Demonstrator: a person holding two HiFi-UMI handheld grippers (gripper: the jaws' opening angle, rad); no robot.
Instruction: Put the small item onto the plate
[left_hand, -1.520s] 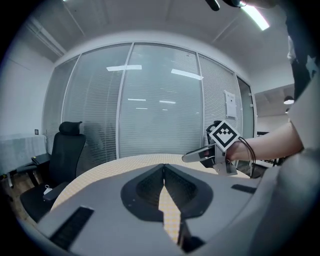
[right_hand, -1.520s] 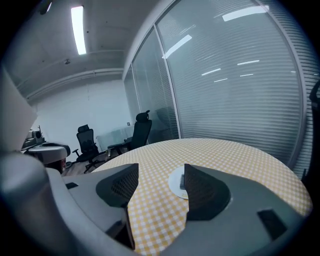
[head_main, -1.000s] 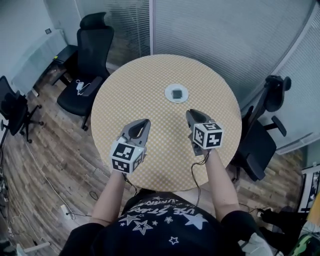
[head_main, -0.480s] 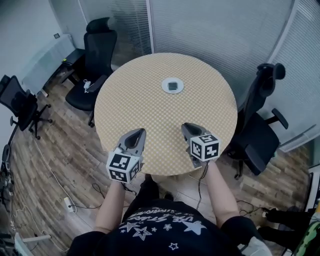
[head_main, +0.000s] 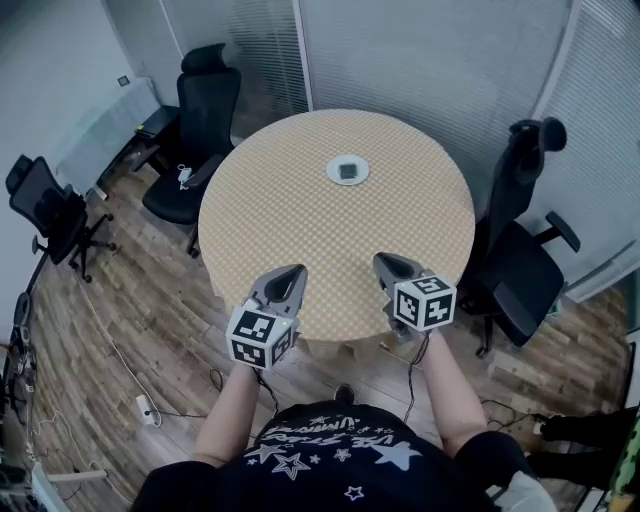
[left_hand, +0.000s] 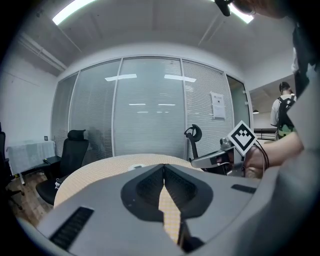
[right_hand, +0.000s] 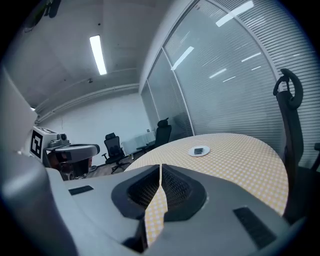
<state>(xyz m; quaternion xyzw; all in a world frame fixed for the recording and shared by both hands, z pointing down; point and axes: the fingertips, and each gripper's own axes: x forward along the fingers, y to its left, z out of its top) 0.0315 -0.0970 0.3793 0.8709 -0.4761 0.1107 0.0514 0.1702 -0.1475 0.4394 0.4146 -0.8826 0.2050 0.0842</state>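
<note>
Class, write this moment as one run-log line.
small item: on plate | left gripper: shut, empty | right gripper: shut, empty

The small item (head_main: 347, 171), dark and square, lay flat in the middle of the plate (head_main: 334, 173). The plate was small, round and white. It sat level on the far part of the round checkered surface (head_main: 300, 230), about midway between left and right.

A round desk (head_main: 300, 240) with a yellow checked top stands on a brown wood floor (head_main: 130, 330). One black chair (head_main: 205, 115) is at its left, another chair (head_main: 525, 275) at its right. Blinds (head_main: 430, 60) hang behind.
</note>
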